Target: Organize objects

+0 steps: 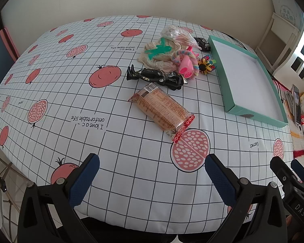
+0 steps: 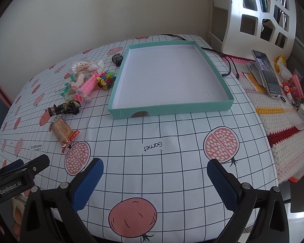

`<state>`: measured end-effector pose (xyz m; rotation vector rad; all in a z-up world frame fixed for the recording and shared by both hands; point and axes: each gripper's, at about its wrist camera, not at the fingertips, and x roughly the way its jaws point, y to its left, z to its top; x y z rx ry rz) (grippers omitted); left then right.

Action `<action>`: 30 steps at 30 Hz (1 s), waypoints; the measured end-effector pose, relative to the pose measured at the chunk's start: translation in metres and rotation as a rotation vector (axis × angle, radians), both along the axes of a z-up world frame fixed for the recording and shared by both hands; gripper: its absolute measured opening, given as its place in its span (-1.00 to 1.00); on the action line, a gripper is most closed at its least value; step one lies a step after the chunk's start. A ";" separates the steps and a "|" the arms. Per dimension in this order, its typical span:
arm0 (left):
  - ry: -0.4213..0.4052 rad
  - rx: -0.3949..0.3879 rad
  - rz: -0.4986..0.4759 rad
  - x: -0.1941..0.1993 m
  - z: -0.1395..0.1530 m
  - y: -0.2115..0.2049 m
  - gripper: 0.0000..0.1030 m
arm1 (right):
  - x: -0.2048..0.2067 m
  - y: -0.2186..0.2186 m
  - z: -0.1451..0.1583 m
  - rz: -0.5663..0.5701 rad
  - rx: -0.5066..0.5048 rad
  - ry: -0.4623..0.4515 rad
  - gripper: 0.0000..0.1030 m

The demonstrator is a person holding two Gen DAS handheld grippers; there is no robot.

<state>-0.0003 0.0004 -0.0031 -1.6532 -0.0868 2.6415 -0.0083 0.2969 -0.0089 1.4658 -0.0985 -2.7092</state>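
Partly buried under the green plastic figure [image 1: 157, 49] and the bag of cotton swabs [image 1: 179, 35]: cream lace cloth [image 1: 152, 58]. Half hidden behind the teal tray's [image 1: 219, 64] wall: small black toy car [image 1: 202, 43]. Too small to read, perhaps ingredients: print on the snack packet [image 2: 61, 130].

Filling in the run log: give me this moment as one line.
phase: start | left gripper: open, empty | right gripper: open, empty | teal tray: empty | snack packet: nearest left gripper, on tablecloth
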 end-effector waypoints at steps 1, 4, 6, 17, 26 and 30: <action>0.000 0.001 0.001 0.000 0.000 0.000 1.00 | 0.000 0.000 0.000 0.000 0.000 0.000 1.00; 0.000 0.001 0.001 0.001 0.000 0.000 1.00 | 0.000 0.000 0.000 0.000 0.000 0.000 1.00; 0.000 0.001 0.001 0.000 0.000 0.000 1.00 | 0.000 0.000 0.000 0.000 0.000 0.000 1.00; -0.001 0.026 0.002 0.000 0.002 0.001 1.00 | 0.000 0.000 0.001 0.000 -0.005 0.004 1.00; 0.017 0.068 0.020 -0.016 0.013 -0.003 1.00 | -0.008 -0.013 0.020 0.048 -0.034 0.040 1.00; 0.019 0.090 0.046 -0.035 0.022 -0.014 1.00 | -0.019 -0.028 0.032 0.100 -0.028 0.064 1.00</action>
